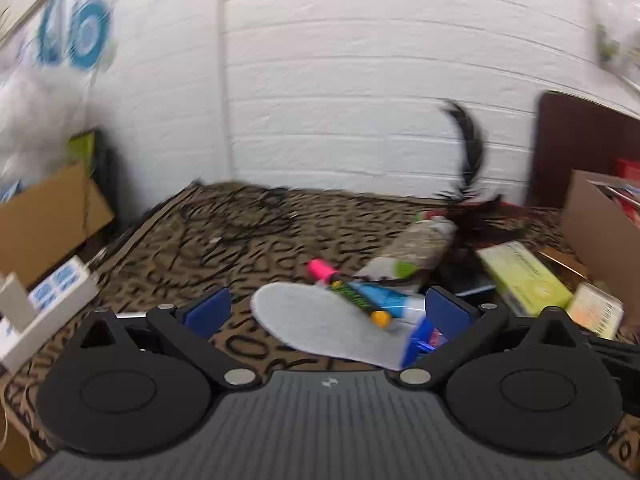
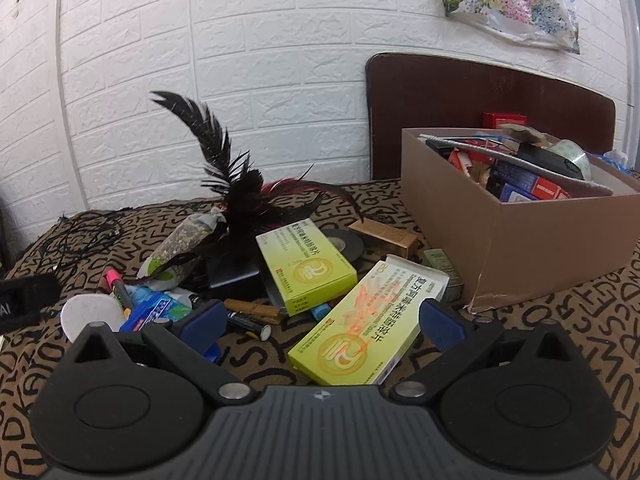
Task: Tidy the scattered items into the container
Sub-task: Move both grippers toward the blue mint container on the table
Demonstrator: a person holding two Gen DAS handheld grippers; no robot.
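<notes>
Two grippers up, both with jaws spread wide and nothing between the pads. Largest first: the table cloth (image 2: 568,312), brown with black letter print, runs under everything. My cardboard box (image 2: 520,248) sits ahead and right of my right gripper (image 2: 322,320), already packed with small cartons and a tape roll. Ahead-left of that gripper stands the black feather duster (image 2: 240,184), plume upright, leaning over the pile. Directly between the right fingers lies a yellow-green medicine box (image 2: 360,336) with orange scrawl, flat on the cloth; neither pad touches it. A second yellow-green box (image 2: 308,268) lies just beyond it, tilted, resting on the clutter. Black tape roll (image 2: 344,244) sits behind that one.

Left view is motion-blurred. My left gripper (image 1: 326,308) hovers over a white insole (image 1: 304,324), which lies flat between the fingers; contact can't be judged. A blue toothpaste tube (image 1: 384,300) and a green-and-black marker (image 1: 356,296) lie across the insole's far end, near my right-hand pad. Pink highlighter (image 1: 322,270) is just beyond. An AA battery (image 2: 248,324) lies near the right gripper's left pad.
</notes>
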